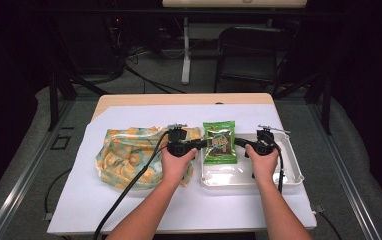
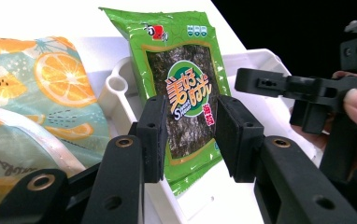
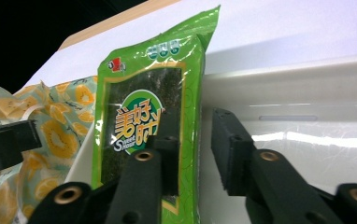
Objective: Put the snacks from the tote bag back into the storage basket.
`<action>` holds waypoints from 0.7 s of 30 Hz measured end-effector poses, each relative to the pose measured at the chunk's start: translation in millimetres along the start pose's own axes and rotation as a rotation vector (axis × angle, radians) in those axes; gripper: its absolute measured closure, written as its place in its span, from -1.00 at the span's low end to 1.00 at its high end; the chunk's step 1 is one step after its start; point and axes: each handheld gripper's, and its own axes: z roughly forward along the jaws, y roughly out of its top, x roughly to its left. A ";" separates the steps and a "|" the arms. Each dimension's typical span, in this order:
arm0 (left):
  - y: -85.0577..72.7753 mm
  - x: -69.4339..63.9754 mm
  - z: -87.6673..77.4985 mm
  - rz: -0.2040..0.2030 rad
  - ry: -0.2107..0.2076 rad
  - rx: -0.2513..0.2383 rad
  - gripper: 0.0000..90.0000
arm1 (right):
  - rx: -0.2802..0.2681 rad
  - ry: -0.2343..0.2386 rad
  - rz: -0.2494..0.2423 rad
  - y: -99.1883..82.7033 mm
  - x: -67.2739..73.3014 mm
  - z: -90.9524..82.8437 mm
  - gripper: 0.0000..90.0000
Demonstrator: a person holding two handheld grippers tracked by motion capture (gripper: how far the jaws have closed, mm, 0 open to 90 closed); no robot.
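Observation:
A green seaweed snack packet point(image 1: 219, 142) stands tilted at the left end of a white tray point(image 1: 289, 167), its top reaching over the rim. My left gripper point(image 1: 205, 143) points at it from the left, jaws open. In the left gripper view the packet's face point(image 2: 186, 88) shows in the gap of the left gripper point(image 2: 191, 121), and the pads do not press on it. My right gripper point(image 1: 239, 142) points at it from the right, over the tray. In the right gripper view the right gripper point(image 3: 195, 135) is open, and the packet point(image 3: 139, 112) stands by its left jaw.
An orange-print fabric bag point(image 1: 129, 155) lies left of the tray, next to the packet. A white sheet point(image 1: 189, 205) covers the table, with bare room toward the front edge. Cables trail from both grippers. A dark chair point(image 1: 249, 55) stands beyond the table.

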 end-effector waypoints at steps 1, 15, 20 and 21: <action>-0.1 -0.5 -0.3 0.003 0.005 -0.001 0.42 | 0.001 -0.003 -0.006 0.1 0.5 -1.2 0.56; 8.1 -4.3 -20.3 0.039 0.018 -0.024 0.38 | -0.024 -0.013 -0.084 -0.7 16.4 -12.7 0.47; 12.0 -5.3 -32.6 0.061 0.033 -0.031 0.37 | -0.017 -0.001 -0.121 -1.1 22.9 -16.6 0.47; 12.3 -5.8 -35.3 0.068 0.039 -0.030 0.37 | -0.023 0.001 -0.121 -1.4 24.1 -16.6 0.47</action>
